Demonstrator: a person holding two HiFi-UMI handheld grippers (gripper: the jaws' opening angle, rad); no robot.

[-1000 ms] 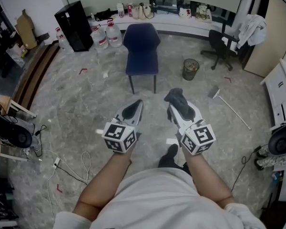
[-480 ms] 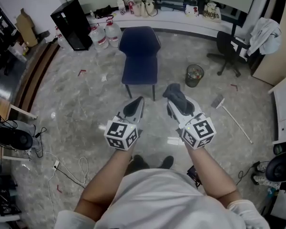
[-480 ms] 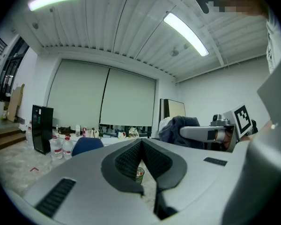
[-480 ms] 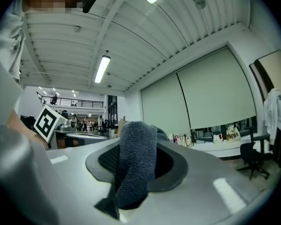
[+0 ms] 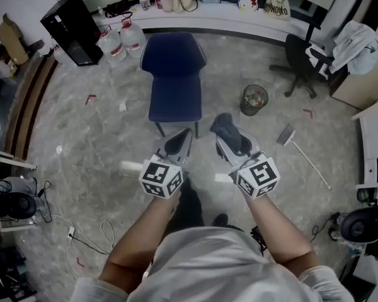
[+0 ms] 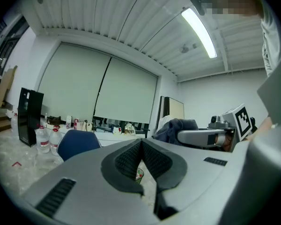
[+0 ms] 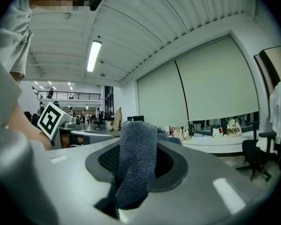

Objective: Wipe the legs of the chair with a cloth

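Observation:
A blue chair point(image 5: 174, 74) with thin dark legs point(image 5: 196, 131) stands on the marble floor just ahead of both grippers; its back also shows in the left gripper view point(image 6: 77, 143). My right gripper point(image 5: 230, 137) is shut on a dark grey cloth point(image 5: 225, 126), which bulges up between the pads in the right gripper view point(image 7: 136, 163). My left gripper point(image 5: 177, 145) is held beside it, jaws shut with nothing between them point(image 6: 141, 162). Both grippers hover in the air, a little short of the chair's front edge.
A small bin point(image 5: 253, 99) stands right of the chair, a broom point(image 5: 302, 153) lies further right. Water bottles point(image 5: 120, 41) and a black cabinet point(image 5: 71, 29) are behind left. An office chair point(image 5: 305, 61) stands back right. Cables point(image 5: 82, 225) trail at the left.
The person has stepped forward: the chair is now closer to both grippers. The right gripper keeps its hold on the cloth.

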